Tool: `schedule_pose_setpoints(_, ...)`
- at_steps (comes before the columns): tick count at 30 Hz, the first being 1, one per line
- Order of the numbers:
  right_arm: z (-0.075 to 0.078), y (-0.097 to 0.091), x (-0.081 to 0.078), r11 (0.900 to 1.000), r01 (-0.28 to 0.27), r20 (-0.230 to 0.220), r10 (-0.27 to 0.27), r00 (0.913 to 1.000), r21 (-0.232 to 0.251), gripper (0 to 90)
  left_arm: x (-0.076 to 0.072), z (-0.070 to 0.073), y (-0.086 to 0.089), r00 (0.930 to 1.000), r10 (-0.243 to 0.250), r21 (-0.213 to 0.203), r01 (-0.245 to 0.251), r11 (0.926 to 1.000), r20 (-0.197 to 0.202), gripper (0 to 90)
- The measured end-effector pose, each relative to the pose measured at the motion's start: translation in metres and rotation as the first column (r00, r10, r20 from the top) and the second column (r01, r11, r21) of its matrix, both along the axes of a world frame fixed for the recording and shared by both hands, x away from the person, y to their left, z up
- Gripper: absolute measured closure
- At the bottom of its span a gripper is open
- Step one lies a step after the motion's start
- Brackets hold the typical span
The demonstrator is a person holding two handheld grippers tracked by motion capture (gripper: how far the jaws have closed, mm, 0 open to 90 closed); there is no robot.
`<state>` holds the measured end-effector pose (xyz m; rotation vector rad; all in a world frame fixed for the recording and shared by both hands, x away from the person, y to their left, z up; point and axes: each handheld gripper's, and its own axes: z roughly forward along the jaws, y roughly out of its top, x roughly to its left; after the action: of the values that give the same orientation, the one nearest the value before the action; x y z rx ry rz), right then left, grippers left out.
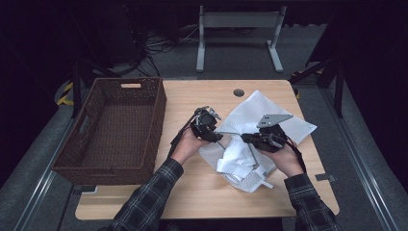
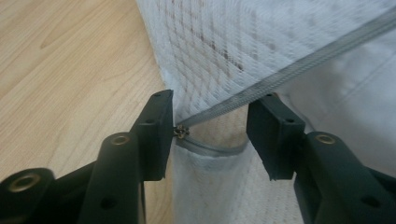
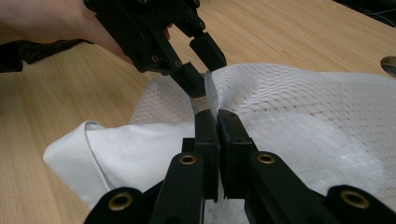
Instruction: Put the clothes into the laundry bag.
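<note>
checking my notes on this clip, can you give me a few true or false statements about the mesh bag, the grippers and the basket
1. The right gripper is clamped on the white mesh bag at its zipper. True.
2. The left gripper has its jaws fully shut. False: there is a gap between them, with the zipper and its small metal pull in that gap.
3. The wicker basket holds the bag. False: the bag lies on the wooden table, beside the basket.
4. A white garment pokes out of the bag. True.
5. The basket stands to the right of the bag in the high view. False: it stands to the left.
</note>
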<state>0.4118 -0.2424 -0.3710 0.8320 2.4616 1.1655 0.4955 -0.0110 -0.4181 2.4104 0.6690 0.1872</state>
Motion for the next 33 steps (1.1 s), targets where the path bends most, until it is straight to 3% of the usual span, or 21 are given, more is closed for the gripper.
schedule_pose_setpoints(5, 0.0, -0.001, 0.0, 1.0, 0.004, -0.001, -0.004, 1.0, 0.003, 87.7, 0.001, -0.001, 0.0, 0.9999, -0.007, 0.008, 0.007, 0.9999, -0.01, 76.1)
schedule_pose_setpoints(10, 0.0, -0.001, 0.0, 1.0, 0.003, -0.001, -0.003, 1.0, 0.002, 87.6, -0.004, 0.003, 0.004, 0.9988, -0.021, 0.015, 0.021, 0.9997, -0.044, 87.3)
schedule_pose_setpoints(15, 0.0, -0.003, 0.0, 1.0, 0.002, -0.007, -0.002, 1.0, -0.003, 87.3, -0.016, 0.007, 0.013, 0.9979, -0.024, -0.001, 0.024, 0.9997, -0.061, 87.6)
schedule_pose_setpoints(23, -0.005, -0.002, 0.0, 0.9997, -0.008, -0.029, 0.008, 0.9996, -0.022, 87.0, -0.049, 0.01, 0.032, 0.9942, -0.037, -0.049, 0.032, 0.9983, -0.101, 87.6)
schedule_pose_setpoints(29, -0.009, 0.001, -0.001, 0.999, -0.026, -0.043, 0.024, 0.9988, -0.038, 85.8, -0.067, 0.009, 0.039, 0.993, -0.063, -0.065, 0.057, 0.9963, -0.1, 87.5)
schedule_pose_setpoints(33, -0.01, -0.003, -0.006, 0.9998, -0.017, -0.058, 0.017, 0.9982, -0.007, 64.5, -0.069, 0.008, 0.042, 0.993, -0.057, -0.068, 0.05, 0.9964, -0.104, 87.6)
